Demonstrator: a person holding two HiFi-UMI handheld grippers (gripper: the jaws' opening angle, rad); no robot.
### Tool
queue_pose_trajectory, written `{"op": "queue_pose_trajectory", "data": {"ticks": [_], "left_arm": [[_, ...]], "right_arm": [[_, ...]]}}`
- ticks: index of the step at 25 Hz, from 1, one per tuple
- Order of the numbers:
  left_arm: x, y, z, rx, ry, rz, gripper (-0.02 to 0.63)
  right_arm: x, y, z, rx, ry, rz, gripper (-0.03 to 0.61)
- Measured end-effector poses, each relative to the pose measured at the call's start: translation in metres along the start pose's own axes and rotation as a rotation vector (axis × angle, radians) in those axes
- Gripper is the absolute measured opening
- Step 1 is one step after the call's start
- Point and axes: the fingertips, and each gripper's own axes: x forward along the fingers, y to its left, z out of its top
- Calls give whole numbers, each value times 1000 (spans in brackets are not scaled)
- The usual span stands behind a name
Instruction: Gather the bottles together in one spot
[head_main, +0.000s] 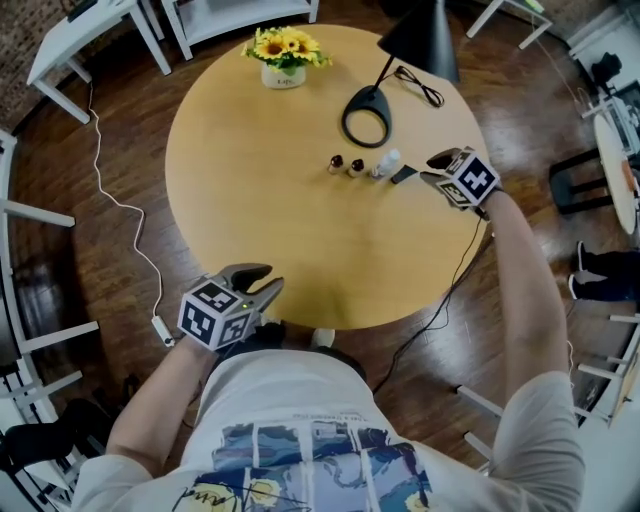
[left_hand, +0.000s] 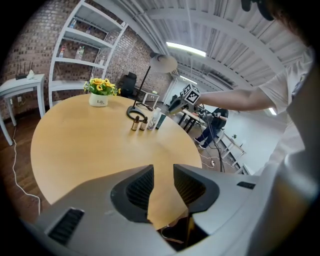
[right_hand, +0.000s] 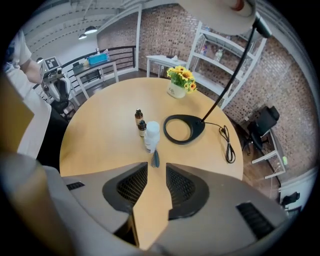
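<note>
Jaws of right gripper (right_hand: 157, 167) slightly parted, nothing pinched, only bare table (right_hand: 95, 135) showing in the gap. Dark teal bottle (right_hand: 155, 158) sits just past the tips, not touched, and looks upright from the left gripper view. Row continues away from the gripper: white bottle (right_hand: 151, 135) just beside the teal one, then brown bottle (right_hand: 142, 128), then second brown bottle (right_hand: 139, 117). All four are close together in one line, next to the lamp's ring base (right_hand: 184, 129). Lamp cable (right_hand: 227, 145) trails off on the far side of the base.

Right arm (head_main: 520, 270) is stretched out along the table's right side, gripper tipped steeply down at the end of the row.

Left gripper (left_hand: 163, 170): jaws drawn almost together, thin slit, empty. It hangs at the near table edge, close to the person's body, aimed across the top, well apart from the bottles.

White pot (right_hand: 175, 91) holds sunflowers (right_hand: 181, 75), at the far edge, well clear of the row.
</note>
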Motion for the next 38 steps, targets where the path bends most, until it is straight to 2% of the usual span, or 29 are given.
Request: {"op": "queue_pose_trajectory", "data": {"ticks": [4, 7, 10, 16, 20, 25, 33, 38], "left_arm": [[11, -8, 9, 25, -8, 10, 129], [16, -24, 16, 59, -13, 27, 129], [12, -39, 22, 77, -29, 62, 129], [-6, -56, 33, 26, -107, 191, 129], [-8, -47, 31, -50, -126, 291, 129], [-3, -37, 20, -134, -118, 361, 127], [-18, -65, 13, -80, -147, 405, 127], [-25, -91, -2, -21, -129, 403, 127]], "right_arm": [[-34, 28, 1, 39, -137, -54, 143], [-68, 68, -4, 93, -252, -84, 144], [-103, 120, -13, 181, -363, -100, 144], [-162, 202, -43, 402, -533, -120, 144], [-175, 231, -71, 531, -590, -123, 144], [-188, 247, -103, 668, -651, -132, 144], [-201, 272, -132, 662, -653, -134, 144], [-208, 276, -145, 714, -700, -152, 145]]}}
